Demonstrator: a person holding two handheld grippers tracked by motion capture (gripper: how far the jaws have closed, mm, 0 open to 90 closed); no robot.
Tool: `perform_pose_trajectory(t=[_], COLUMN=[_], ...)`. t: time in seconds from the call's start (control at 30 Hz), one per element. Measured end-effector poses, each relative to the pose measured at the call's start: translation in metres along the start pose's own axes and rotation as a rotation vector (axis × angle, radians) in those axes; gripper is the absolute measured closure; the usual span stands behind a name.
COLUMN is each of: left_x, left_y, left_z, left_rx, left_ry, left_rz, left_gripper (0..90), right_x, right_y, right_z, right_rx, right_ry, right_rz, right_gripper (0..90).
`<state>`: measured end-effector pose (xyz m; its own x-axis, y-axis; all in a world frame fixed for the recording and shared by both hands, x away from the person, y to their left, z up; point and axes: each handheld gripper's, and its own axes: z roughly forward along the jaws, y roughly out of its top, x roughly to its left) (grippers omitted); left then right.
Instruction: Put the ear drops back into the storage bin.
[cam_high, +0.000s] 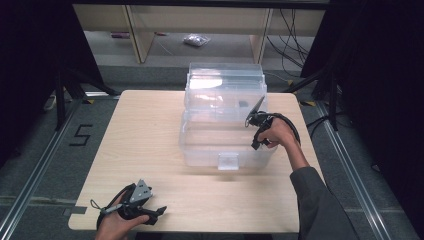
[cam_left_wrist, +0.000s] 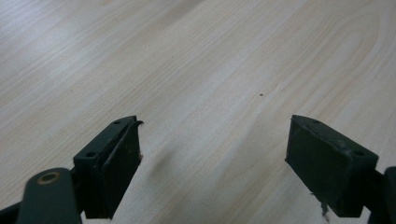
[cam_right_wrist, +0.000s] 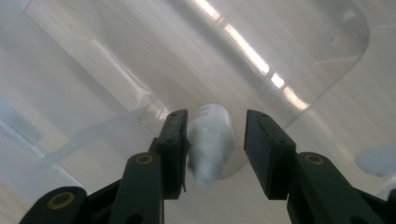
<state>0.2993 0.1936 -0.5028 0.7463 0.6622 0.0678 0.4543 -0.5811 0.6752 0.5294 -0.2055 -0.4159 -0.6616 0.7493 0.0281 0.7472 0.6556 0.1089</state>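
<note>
The right hand-held gripper (cam_right_wrist: 215, 140) reaches down into the clear plastic bin (cam_high: 200, 145) at its right side, its jaws pinching a small white bottle (cam_right_wrist: 212, 144) above the bin's floor. The bin stands mid-table, lid raised at the far edge. The left hand-held gripper (cam_left_wrist: 212, 154) rests spread and empty on the table (cam_high: 145, 135) at the near left corner.
</note>
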Motion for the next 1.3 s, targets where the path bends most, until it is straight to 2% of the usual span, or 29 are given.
perform_pose_trajectory(t=[0.03, 0.07, 0.1, 0.13, 0.17, 0.23, 0.3, 0.33, 0.4, 0.43, 0.47, 0.5, 0.53, 0.57, 0.7, 0.77, 0.83, 0.87, 0.9, 0.97, 1.17, 1.3], left_x=[-0.001, -0.001, -0.001, 0.0, 0.0, -0.001, -0.001, 0.0, -0.001, -0.002, -0.002, -0.001, -0.001, -0.001, -0.001, -0.001, -0.001, -0.001, 0.0, -0.001, -0.001, 0.0], left_y=[0.0, 0.0, 0.0, 0.0, 0.0, 0.0, 0.0, 0.0, 0.0, 0.0, 0.0, 0.0, 0.0, 0.0, 0.0, 0.0, 0.0, 0.0, 0.0, 0.0, 0.0, 0.0], left_z=[0.002, 0.001, 0.0, 0.0, 0.0, 0.001, 0.001, 0.0, 0.002, 0.001, 0.001, 0.001, 0.001, 0.001, 0.001, 0.001, 0.001, 0.002, 0.001, 0.002, 0.001, 0.001], left_rx=[-0.014, -0.011, -0.01, -0.001, -0.005, -0.011, -0.017, -0.003, -0.015, -0.015, -0.015, -0.015, -0.012, -0.011, -0.01, -0.009, -0.01, -0.014, -0.011, -0.012, -0.011, -0.005], left_ry=[0.004, 0.005, -0.002, -0.003, -0.003, 0.004, -0.001, -0.004, 0.004, 0.001, 0.001, 0.002, 0.005, 0.004, 0.004, 0.004, 0.004, 0.004, 0.004, 0.005, 0.004, 0.001], left_rz=[-0.03, -0.025, -0.009, 0.0, -0.005, -0.027, -0.018, -0.003, -0.032, -0.028, -0.028, -0.029, -0.026, -0.024, -0.021, -0.019, -0.024, -0.031, -0.014, -0.03, -0.017, -0.01], left_gripper=[17.3, 17.2, 17.3, 17.3, 17.3, 17.3, 17.3, 17.3, 17.3, 17.2, 17.3, 17.3, 17.3, 17.3, 17.3, 17.3, 17.3, 17.3, 17.3, 17.3, 17.3, 17.3], right_x=[-0.002, 0.0, -0.001, 0.0, 0.001, 0.0, 0.002, 0.002, 0.003, -0.004, -0.004, 0.002, 0.001, 0.002, 0.003, 0.003, 0.003, 0.003, 0.004, 0.005, 0.008, 0.016], right_y=[0.0, -0.001, -0.002, -0.002, -0.003, -0.003, -0.003, -0.003, -0.003, -0.002, -0.002, -0.003, -0.003, -0.003, -0.006, -0.009, -0.009, -0.011, -0.011, -0.013, -0.016, -0.02], right_z=[-0.001, -0.004, -0.005, -0.007, -0.011, -0.012, -0.017, -0.017, -0.021, -0.021, -0.021, -0.023, -0.024, -0.025, -0.03, -0.035, -0.036, -0.038, -0.039, -0.041, -0.047, -0.054], right_rx=[-0.017, 0.007, -0.007, -0.002, -0.016, -0.025, -0.031, -0.041, -0.043, -0.09, -0.09, -0.07, -0.085, -0.086, -0.097, -0.13, -0.134, -0.154, -0.158, -0.169, -0.182, -0.208], right_ry=[0.003, -0.007, 0.004, -0.009, -0.011, -0.008, -0.009, -0.008, -0.009, -0.014, -0.014, -0.01, -0.006, 0.0, -0.012, -0.013, -0.017, -0.012, -0.007, -0.013, -0.01, -0.003], right_rz=[-0.035, 0.015, -0.002, 0.009, 0.02, 0.01, 0.016, 0.014, 0.019, -0.088, -0.088, 0.003, -0.02, -0.001, 0.017, 0.002, -0.001, -0.004, 0.003, 0.005, -0.013, -0.026], right_gripper=[59.7, 59.1, 58.1, 57.3, 55.0, 54.6, 52.3, 51.5, 50.5, 48.6, 48.6, 47.8, 46.3, 44.9, 41.6, 39.3, 38.9, 38.8, 38.7, 37.5, 36.7, 36.2])
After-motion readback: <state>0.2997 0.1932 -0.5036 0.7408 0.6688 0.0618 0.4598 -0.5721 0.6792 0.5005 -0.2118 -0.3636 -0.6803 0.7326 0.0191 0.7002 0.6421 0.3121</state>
